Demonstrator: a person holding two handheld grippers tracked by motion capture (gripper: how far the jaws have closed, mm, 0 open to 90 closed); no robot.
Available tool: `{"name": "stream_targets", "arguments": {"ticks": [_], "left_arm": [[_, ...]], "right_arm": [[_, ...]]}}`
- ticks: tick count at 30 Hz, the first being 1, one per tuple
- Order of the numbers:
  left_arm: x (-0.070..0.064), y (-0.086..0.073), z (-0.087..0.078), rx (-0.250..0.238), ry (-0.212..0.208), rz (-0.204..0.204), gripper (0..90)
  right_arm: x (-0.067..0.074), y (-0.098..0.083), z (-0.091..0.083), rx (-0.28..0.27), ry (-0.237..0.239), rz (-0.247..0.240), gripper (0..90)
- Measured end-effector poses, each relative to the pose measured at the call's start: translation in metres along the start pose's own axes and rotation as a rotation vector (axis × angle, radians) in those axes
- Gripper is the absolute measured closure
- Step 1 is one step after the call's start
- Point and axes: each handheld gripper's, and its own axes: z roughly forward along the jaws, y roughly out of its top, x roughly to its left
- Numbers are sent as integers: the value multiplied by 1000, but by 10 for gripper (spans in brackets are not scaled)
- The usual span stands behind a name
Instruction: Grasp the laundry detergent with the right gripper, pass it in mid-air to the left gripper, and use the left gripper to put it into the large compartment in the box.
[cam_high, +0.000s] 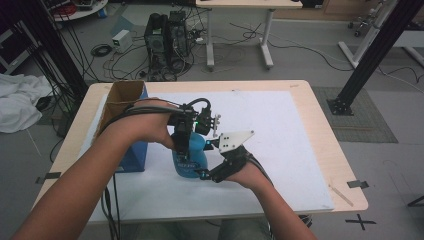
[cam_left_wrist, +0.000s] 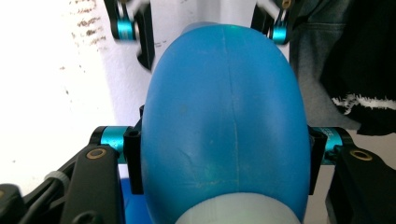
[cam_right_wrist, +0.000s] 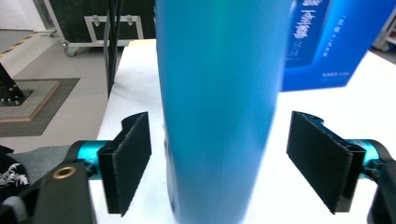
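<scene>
While the blue bottle stands upright on the white mat beside a blue box, the left gripper clamps its top from above. Left gripper view: both pads squeeze the bottle's shoulder. Right gripper view: the right gripper sits wide apart around the bottle, pads not touching.
</scene>
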Motion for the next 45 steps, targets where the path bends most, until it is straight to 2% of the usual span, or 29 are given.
{"name": "stream_targets", "arguments": {"ticks": [1, 4, 6, 7, 8, 9, 10, 11, 12, 13, 14, 15, 16, 17, 18, 22, 23, 27, 32, 34, 37, 40, 41, 42, 43, 45], "left_arm": [[1, -1, -1, 0, -1, -2, 389], [1, -4, -6, 1, 6, -23, 389], [2, -8, -10, -2, 4, -33, 389], [2, -9, -13, -2, 0, -40, 389], [3, -11, -15, -5, -3, -41, 389], [3, -13, -18, -4, 1, -51, 389], [4, -15, -21, -5, -3, -64, 389], [4, -17, -24, -6, 0, -68, 389], [5, -19, -27, -5, 5, -67, 389], [6, -21, -31, -6, 2, -85, 389], [8, -24, -34, -5, 3, -84, 389], [8, -27, -38, -5, -7, -111, 388], [11, -29, -41, -7, 3, -111, 388], [11, -32, -45, -13, -8, -140, 388], [13, -35, -49, -12, 5, -141, 388], [18, -45, -63, -25, 2, -213, 388], [19, -48, -67, -30, 3, -235, 388], [25, -59, -78, -50, 2, -315, 388], [33, -76, -91, -83, -38, -430, 388], [35, -84, -96, -94, -36, -467, 388], [37, -95, -102, -90, -30, -511, 388], [40, -109, -108, -92, -26, -574, 388], [40, -112, -109, -89, -25, -584, 388], [40, -117, -111, -97, -22, -615, 388], [41, -121, -112, -88, -19, -616, 388], [42, -129, -115, -97, -17, -656, 388]], "right_arm": [[1, 1, -4, 12, -2, 31, 208], [-2, 3, -12, 34, -15, 19, 207], [-4, 4, -15, 21, -28, 4, 142], [-4, 5, -17, 32, -40, 12, 136], [-6, 6, -20, 48, -33, 2, 135], [-7, 6, -22, 45, -39, -22, 135], [-7, 7, -24, 41, -48, -22, 135], [-6, 8, -29, 65, -62, -4, 135], [-7, 9, -30, 66, -67, -12, 135], [-8, 10, -33, 85, -69, -13, 135], [-8, 11, -35, 95, -68, 6, 134], [-9, 12, -38, 120, -67, 21, 134], [-10, 12, -40, 139, -65, 23, 133], [-12, 13, -42, 154, -63, 20, 132], [-13, 13, -43, 172, -59, 26, 131], [-17, 12, -50, 247, -55, 38, 130], [-17, 11, -50, 241, -64, 27, 130], [-19, 12, -53, 261, -63, 47, 131], [-20, 12, -52, 276, -69, 49, 130], [-20, 12, -51, 283, -66, 45, 130], [-18, 12, -51, 305, -54, 72, 131], [-20, 11, -50, 295, -62, 54, 130], [-19, 12, -50, 313, -49, 71, 131], [-20, 12, -50, 305, -54, 52, 130], [-20, 12, -49, 307, -58, 51, 130], [-19, 12, -49, 311, -57, 54, 130]]}}
